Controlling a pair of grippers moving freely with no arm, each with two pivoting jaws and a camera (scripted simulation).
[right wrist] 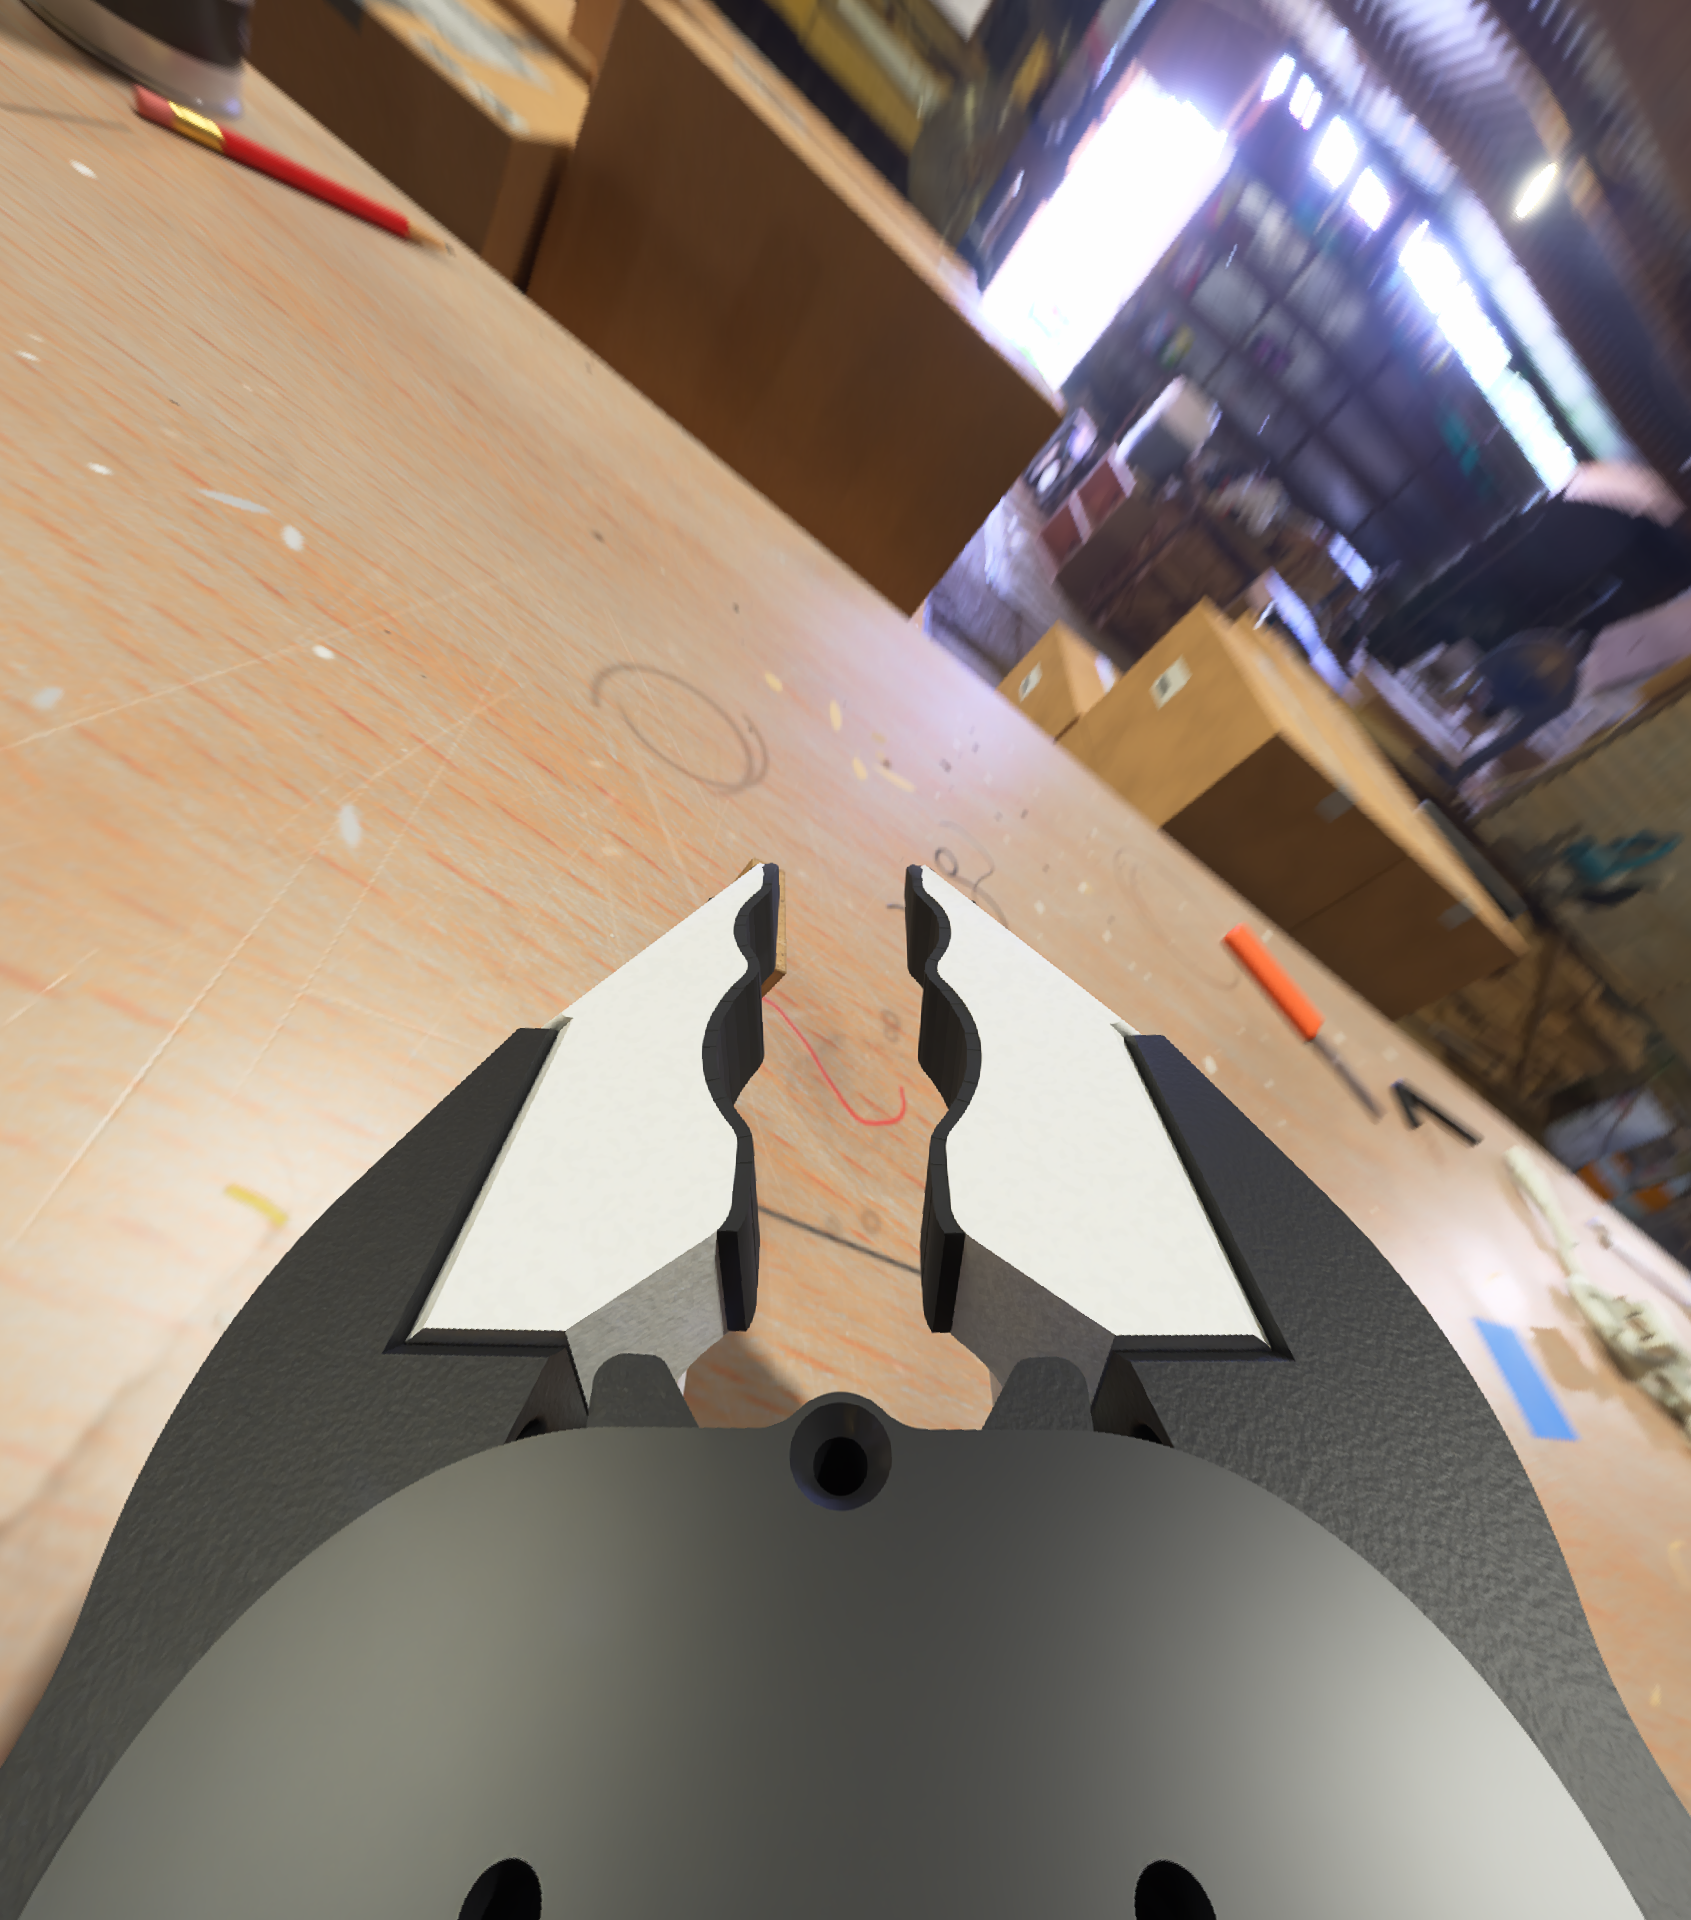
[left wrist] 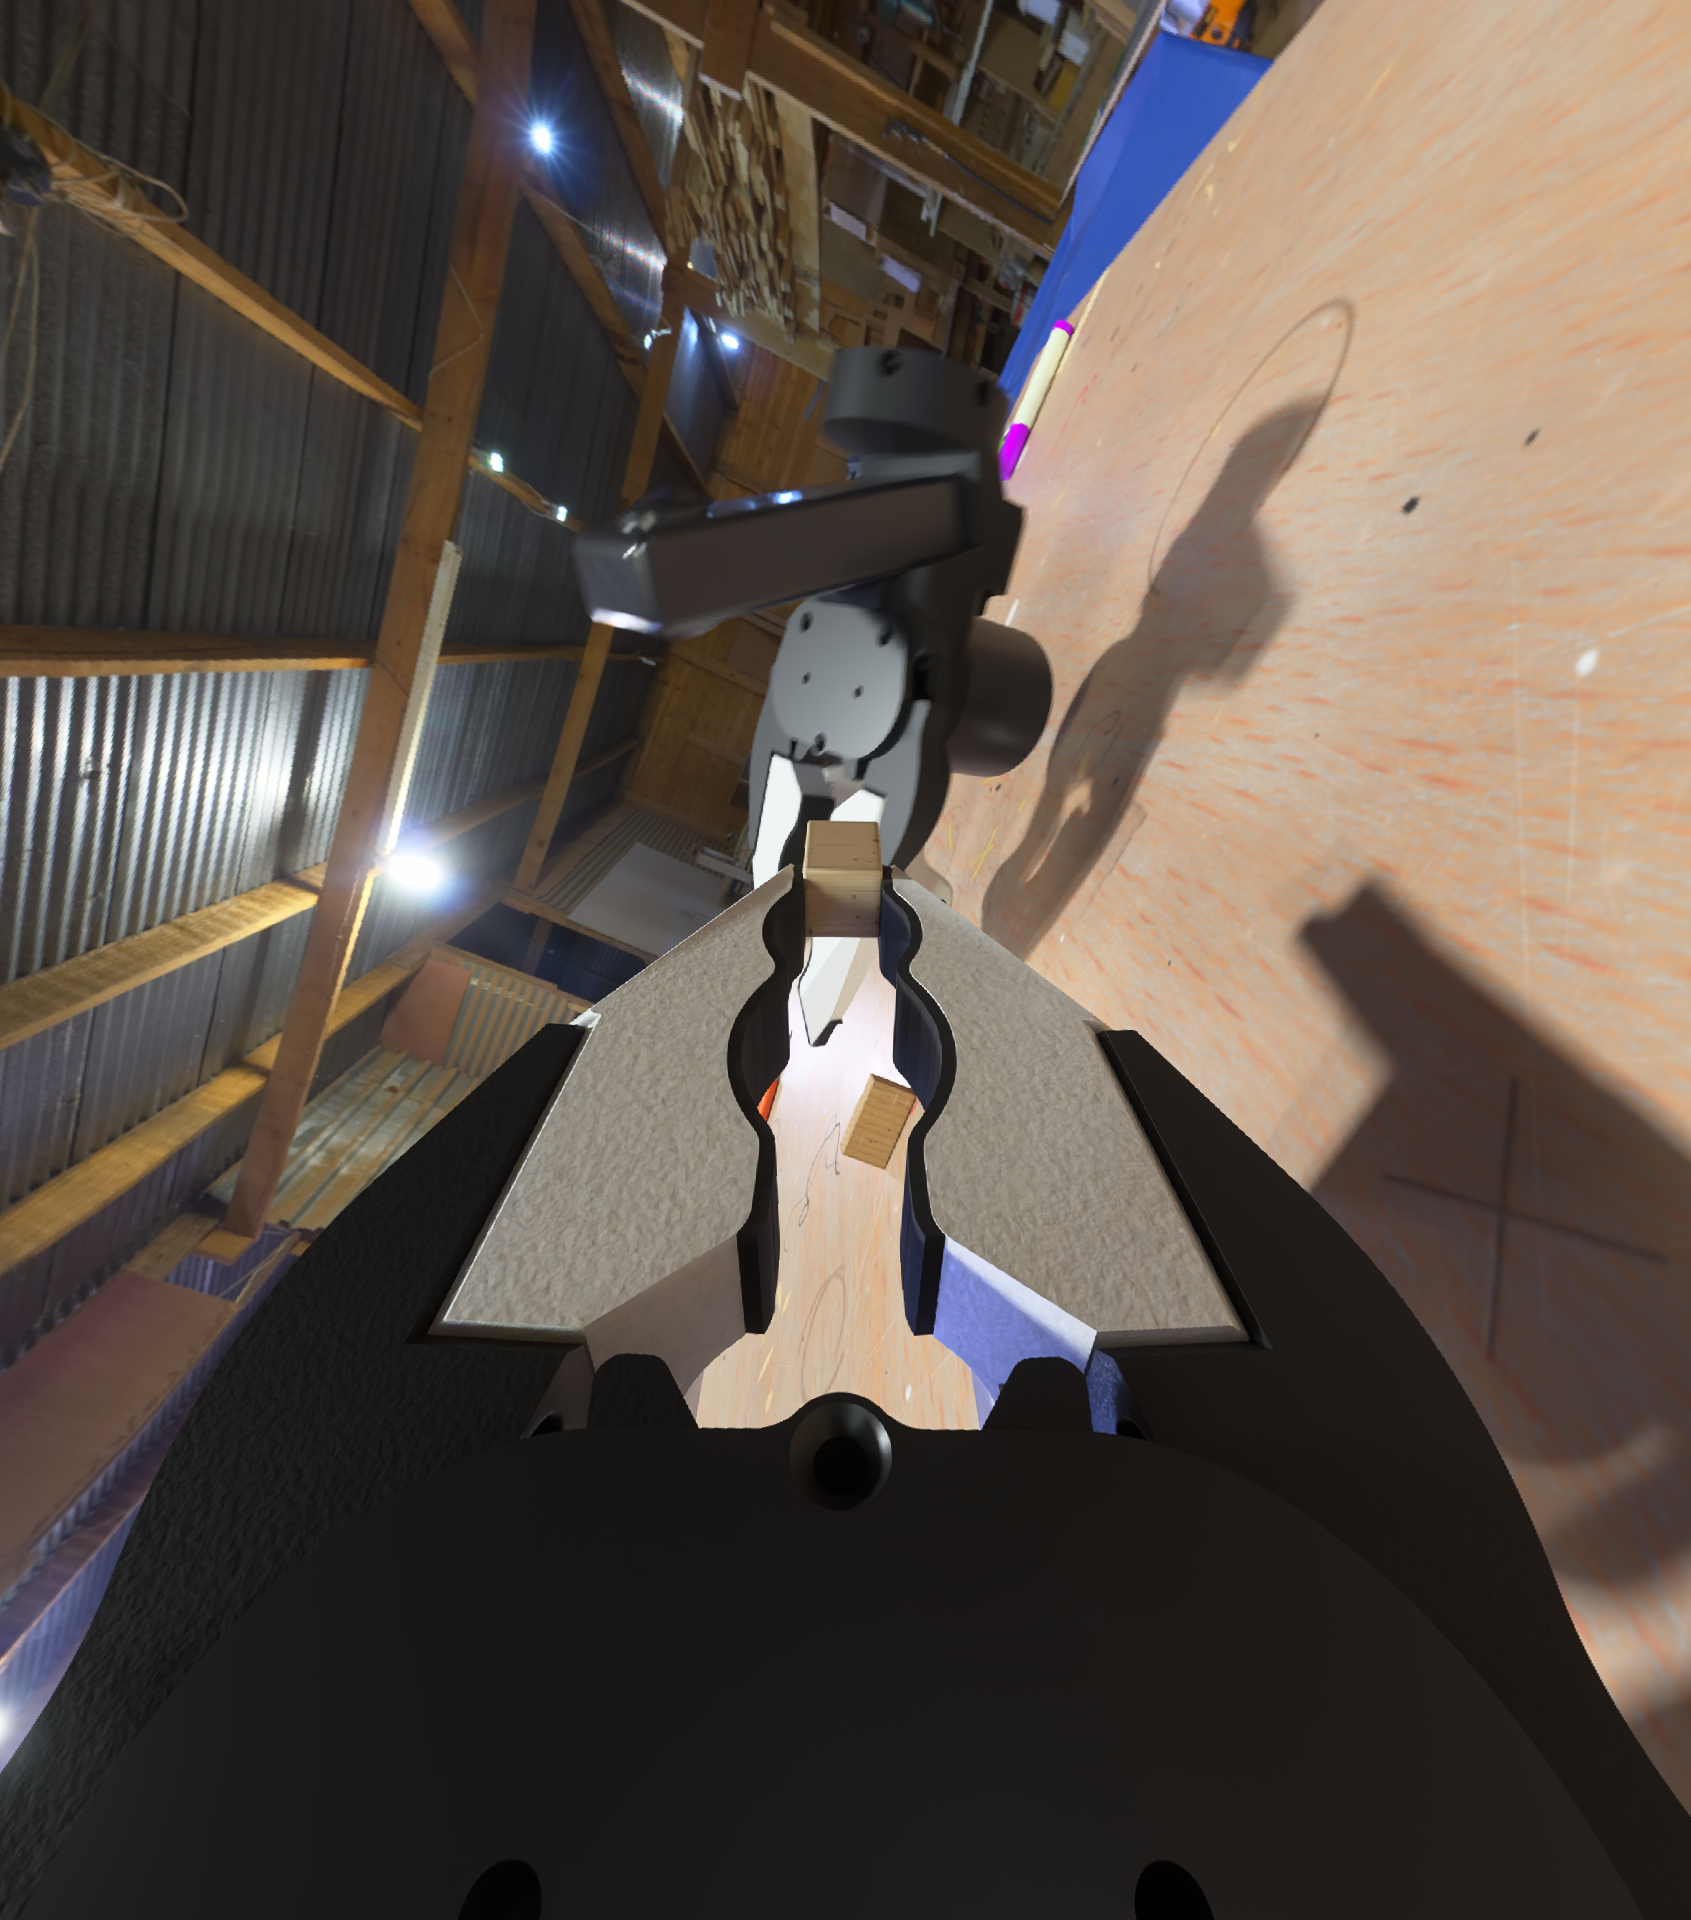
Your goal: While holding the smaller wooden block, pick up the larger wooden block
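Observation:
My left gripper is shut on the smaller wooden block, a pale cube pinched at its fingertips and held above the wooden table. The larger wooden block lies on the table and shows through the gap between the left fingers. The right gripper's dark body hangs just beyond the held cube, its white fingers pointing down toward the table. In the right wrist view my right gripper is open and empty. A sliver of the larger block shows by its left fingertip, mostly hidden.
A red pencil lies far left on the table. An orange-handled tool, blue tape and a white rope lie to the right. Cardboard boxes stand past the table edge. A pink-ended marker lies by the far edge.

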